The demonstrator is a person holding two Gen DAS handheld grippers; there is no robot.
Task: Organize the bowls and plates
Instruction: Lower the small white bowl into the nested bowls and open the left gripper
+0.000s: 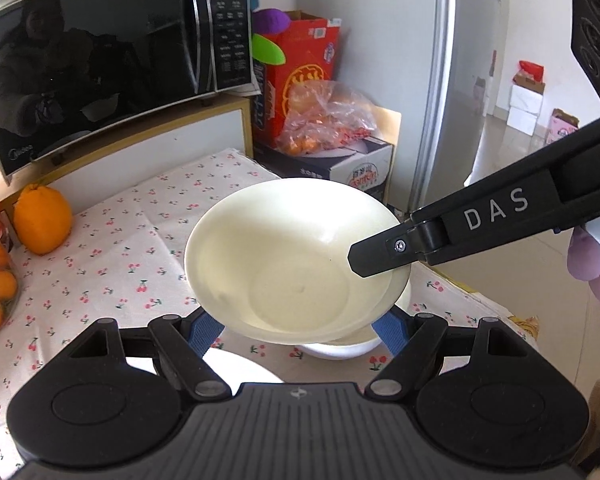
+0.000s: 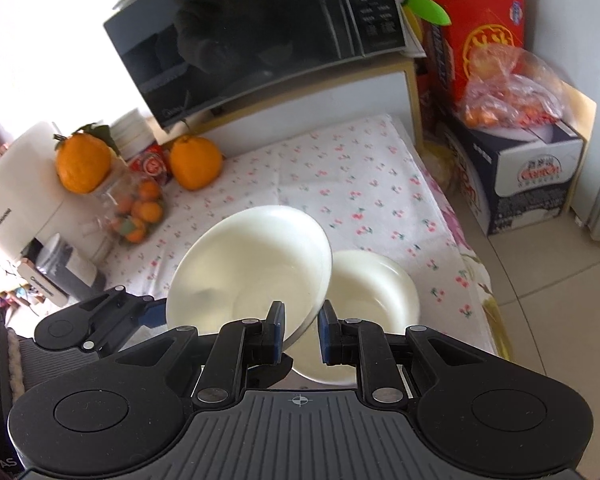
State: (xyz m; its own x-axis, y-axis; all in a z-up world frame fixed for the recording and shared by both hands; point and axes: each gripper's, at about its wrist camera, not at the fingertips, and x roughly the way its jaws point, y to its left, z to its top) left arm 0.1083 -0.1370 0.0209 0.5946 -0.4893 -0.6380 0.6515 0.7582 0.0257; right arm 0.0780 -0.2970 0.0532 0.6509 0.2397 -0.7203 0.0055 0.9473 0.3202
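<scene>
A: Left to right, what have we got?

B: The left gripper (image 1: 296,330) has its blue pads spread wide beneath the cream, round, shallow ceramic bowl (image 1: 296,264), gripping nothing I can see. Whether they touch its underside I cannot tell.

A: And the right?

B: The right gripper (image 2: 300,338) is nearly closed, pinching that bowl's near rim, so the bowl hangs tilted above the cherry-print tablecloth (image 2: 340,184).

A: Where does it go?

B: Probably into the second cream round bowl (image 2: 374,292), which sits on the cloth just right of and below the held one. The right gripper is nearer, so a short move rightward and down should nest the 2.
</scene>
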